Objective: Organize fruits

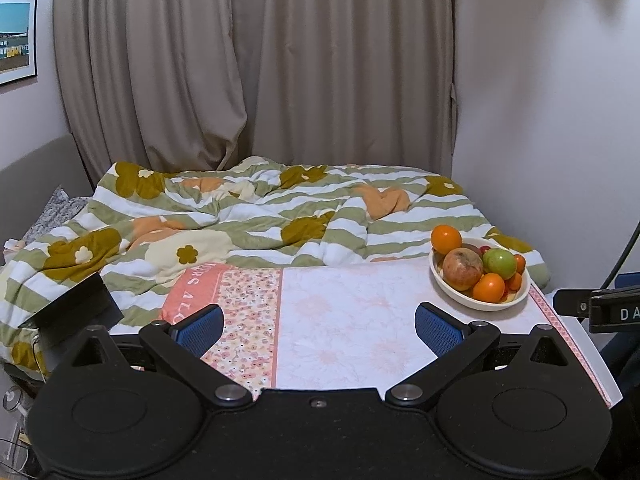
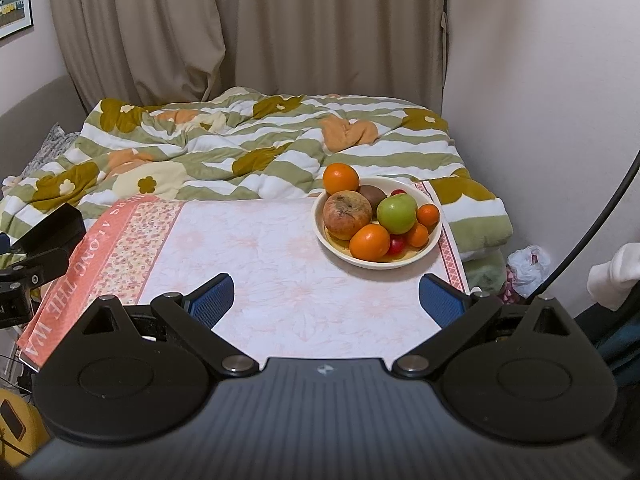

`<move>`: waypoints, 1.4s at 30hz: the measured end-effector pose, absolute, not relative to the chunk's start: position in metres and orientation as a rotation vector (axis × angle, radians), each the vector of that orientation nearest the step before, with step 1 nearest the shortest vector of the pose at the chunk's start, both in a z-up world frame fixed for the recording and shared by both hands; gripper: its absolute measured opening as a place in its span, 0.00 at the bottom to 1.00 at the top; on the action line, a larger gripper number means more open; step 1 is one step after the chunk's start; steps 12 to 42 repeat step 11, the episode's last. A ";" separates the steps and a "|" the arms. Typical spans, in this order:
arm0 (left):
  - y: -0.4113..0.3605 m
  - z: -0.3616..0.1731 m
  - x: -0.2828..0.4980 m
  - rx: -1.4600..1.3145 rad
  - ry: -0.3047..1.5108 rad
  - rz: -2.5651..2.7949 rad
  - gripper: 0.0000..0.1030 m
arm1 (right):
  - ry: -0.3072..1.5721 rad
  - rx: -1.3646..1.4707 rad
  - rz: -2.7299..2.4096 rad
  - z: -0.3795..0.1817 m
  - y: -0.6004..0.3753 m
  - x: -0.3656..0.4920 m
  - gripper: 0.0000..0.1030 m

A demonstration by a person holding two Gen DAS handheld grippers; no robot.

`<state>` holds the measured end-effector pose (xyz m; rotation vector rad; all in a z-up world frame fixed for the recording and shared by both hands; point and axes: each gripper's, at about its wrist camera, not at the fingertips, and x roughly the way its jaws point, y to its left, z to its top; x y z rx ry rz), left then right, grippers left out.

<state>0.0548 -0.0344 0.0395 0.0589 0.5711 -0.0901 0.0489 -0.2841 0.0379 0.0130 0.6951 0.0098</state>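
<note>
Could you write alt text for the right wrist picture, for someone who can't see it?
A cream bowl of oranges, apples and small red fruits sits on a floral tablecloth. The open right tongs frame it, an unmade bed behind.

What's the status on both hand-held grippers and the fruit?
Left hand-held gripper open, empty. Right hand-held gripper open, empty. Fruit all piled in bowl, untouched. Tablecloth bare between; nothing in the way.

Black grippers, left [image 1: 319,322] and right [image 2: 326,300], with blue textured jaws.
</note>
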 end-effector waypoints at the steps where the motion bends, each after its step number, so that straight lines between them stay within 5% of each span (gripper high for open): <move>1: -0.034 0.039 0.055 0.061 0.574 -0.084 1.00 | 0.695 0.014 0.009 0.038 -0.284 0.049 1.00; 42: -0.025 0.034 0.053 0.059 0.588 -0.110 1.00 | 0.696 0.034 -0.018 0.035 -0.271 0.042 1.00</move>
